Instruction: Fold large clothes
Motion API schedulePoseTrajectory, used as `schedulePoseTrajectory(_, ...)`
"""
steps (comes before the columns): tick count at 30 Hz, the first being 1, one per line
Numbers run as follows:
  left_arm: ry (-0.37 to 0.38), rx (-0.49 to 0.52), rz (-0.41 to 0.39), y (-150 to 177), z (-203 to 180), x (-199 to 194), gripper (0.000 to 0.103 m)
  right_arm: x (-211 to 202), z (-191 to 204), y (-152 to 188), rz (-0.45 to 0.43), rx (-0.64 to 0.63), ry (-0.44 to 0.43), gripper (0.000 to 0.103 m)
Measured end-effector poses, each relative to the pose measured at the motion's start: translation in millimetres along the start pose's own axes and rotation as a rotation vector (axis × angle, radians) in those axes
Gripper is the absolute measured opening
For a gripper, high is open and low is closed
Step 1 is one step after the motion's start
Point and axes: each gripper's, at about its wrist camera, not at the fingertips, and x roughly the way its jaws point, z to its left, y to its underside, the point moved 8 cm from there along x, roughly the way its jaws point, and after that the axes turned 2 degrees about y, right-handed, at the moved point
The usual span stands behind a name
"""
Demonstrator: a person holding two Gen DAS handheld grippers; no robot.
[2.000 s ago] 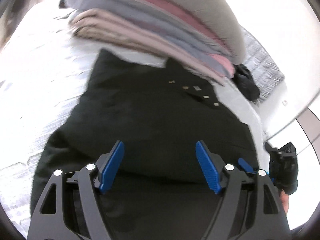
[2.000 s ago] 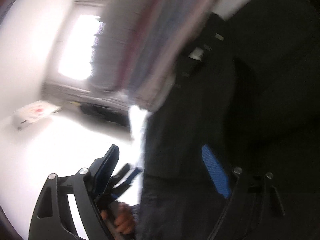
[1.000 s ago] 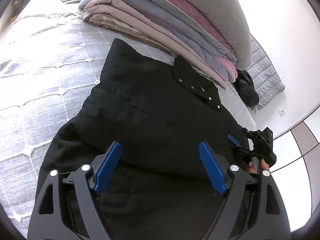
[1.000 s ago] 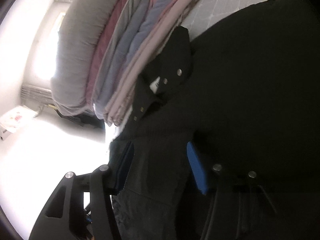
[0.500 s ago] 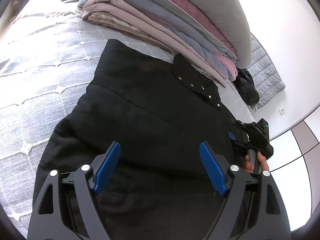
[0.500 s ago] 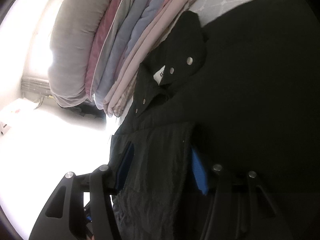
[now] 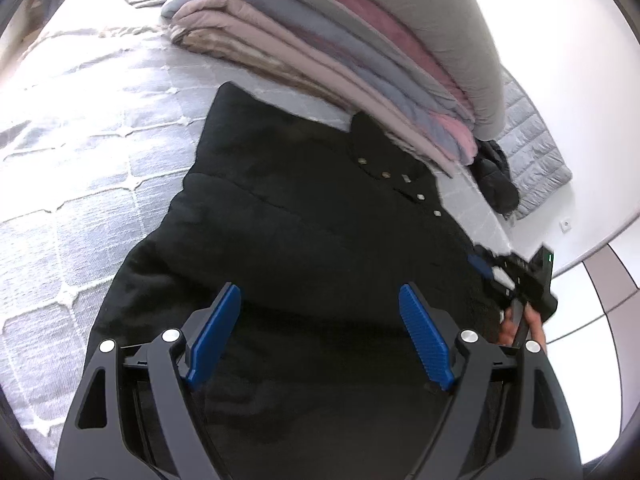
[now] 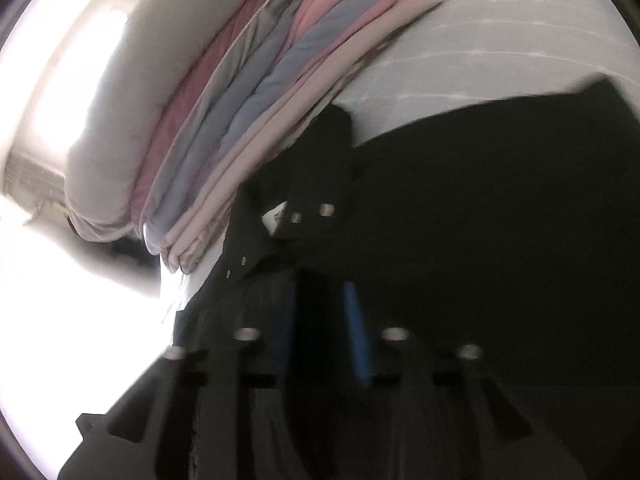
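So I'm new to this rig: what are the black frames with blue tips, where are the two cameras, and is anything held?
They are hand-held grippers, one per hand, each with a camera looking along its fingers. The left gripper hangs open above a black coat spread on a quilted bed, beside stacked blankets. The left view also shows the right gripper and the hand holding it at the coat's edge. In its own blurred view its jaws have just been closing and opening slightly, with coat fabric pinched between them.

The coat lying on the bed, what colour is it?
Black, with small metal snaps near the collar. The coat shows best in the left wrist view.
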Motion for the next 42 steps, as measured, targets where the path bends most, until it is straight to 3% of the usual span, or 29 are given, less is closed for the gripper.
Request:
schedulePoseTrajectory(4,0.049,0.099,-0.013,16.2,-20.7,-35.7,0.079,-89.7,-18.5,33.9,-0.043,-0.039,-0.021,0.072)
schedulePoseTrajectory(7,0.077,0.127,-0.007,42.6,-13.1,-72.9,0.085,-175.3,-46.9,71.2,-0.098,-0.074,0.016,0.085)
schedulePoseTrajectory(10,0.078,0.105,0.016,61.9,13.0,-102.4,0.086,-245.6,-97.3,117.7,-0.131,-0.04,0.08,0.09)
schedulePoseTrajectory(12,0.068,0.083,0.038,77.5,37.7,-123.9,0.087,-274.4,-137.4,155.6,-0.099,0.027,0.103,0.09)
schedulePoseTrajectory(15,0.032,0.035,0.077,100.5,76.8,-149.7,0.087,-289.4,-179.7,196.2,-0.045,0.105,0.121,0.09)
schedulePoseTrajectory(18,-0.005,-0.018,0.094,120.6,107.5,-167.8,0.087,-284.8,-205.1,231.3,0.025,0.185,0.005,0.09)
schedulePoseTrajectory(24,-0.018,-0.178,0.118,161.8,152.4,-177.7,0.087,-261.1,-227.4,248.1,0.055,0.261,-0.189,0.091)
schedulePoseTrajectory(29,-0.05,-0.18,0.134,185.9,160.4,-175.6,0.087,-238.7,-224.7,269.4,0.126,0.287,-0.307,0.091)
schedulePoseTrajectory(36,-0.009,-0.114,0.205,201.8,133.2,-147.2,0.092,-231.3,-201.6,313.3,0.24,0.274,-0.517,0.091)
schedulePoseTrajectory(40,-0.102,-0.135,0.18,190.7,147.5,-131.4,0.092,-234.0,-196.0,313.1,0.237,0.276,-0.574,0.091)
schedulePoseTrajectory(42,-0.104,-0.176,0.186,189.3,158.0,-123.8,0.092,-233.0,-194.4,311.2,0.249,0.267,-0.587,0.091)
